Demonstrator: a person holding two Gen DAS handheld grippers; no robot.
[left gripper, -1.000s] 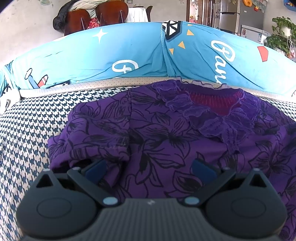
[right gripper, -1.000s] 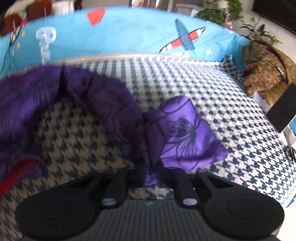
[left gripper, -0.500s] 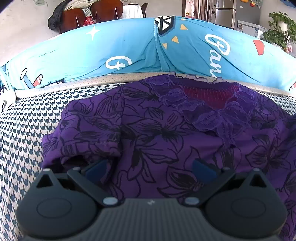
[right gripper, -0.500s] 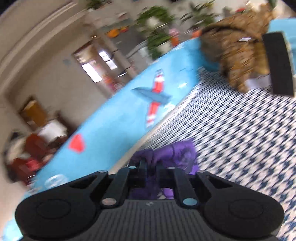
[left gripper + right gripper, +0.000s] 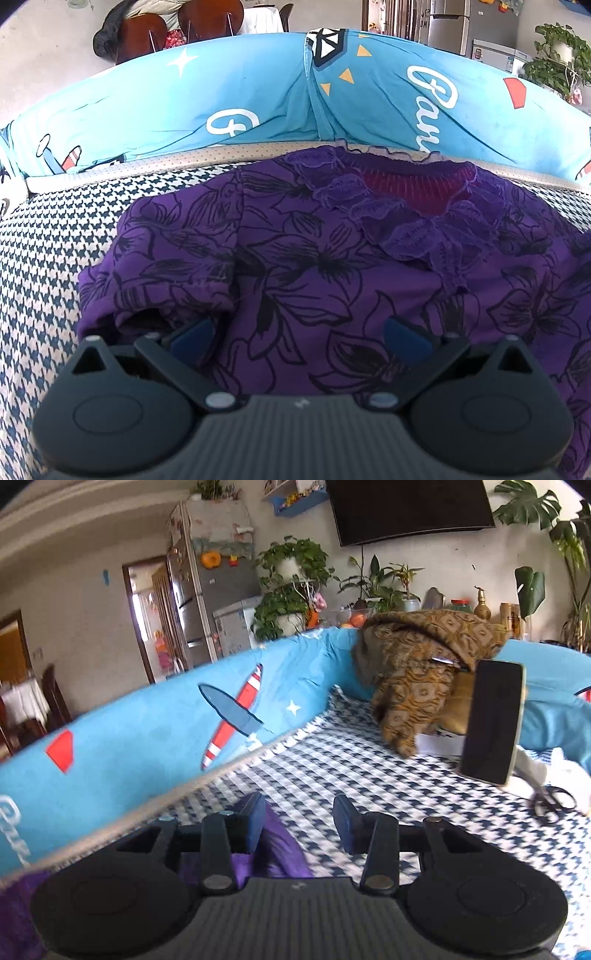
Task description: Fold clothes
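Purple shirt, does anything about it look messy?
Yes. The shirt's sleeve on the picture's left side is bunched and rumpled instead of lying flat. In the right wrist view a purple bit of it pokes up beside one finger of the right gripper, whose jaws have just been opening.

The left claw (image 5: 297, 338) tilts steeply downward with its blue-padded jaws spread wide and nothing pinched between them, while the right claw (image 5: 301, 821), angled more shallowly, has just been opening, its jaws now parted and gripping nothing.
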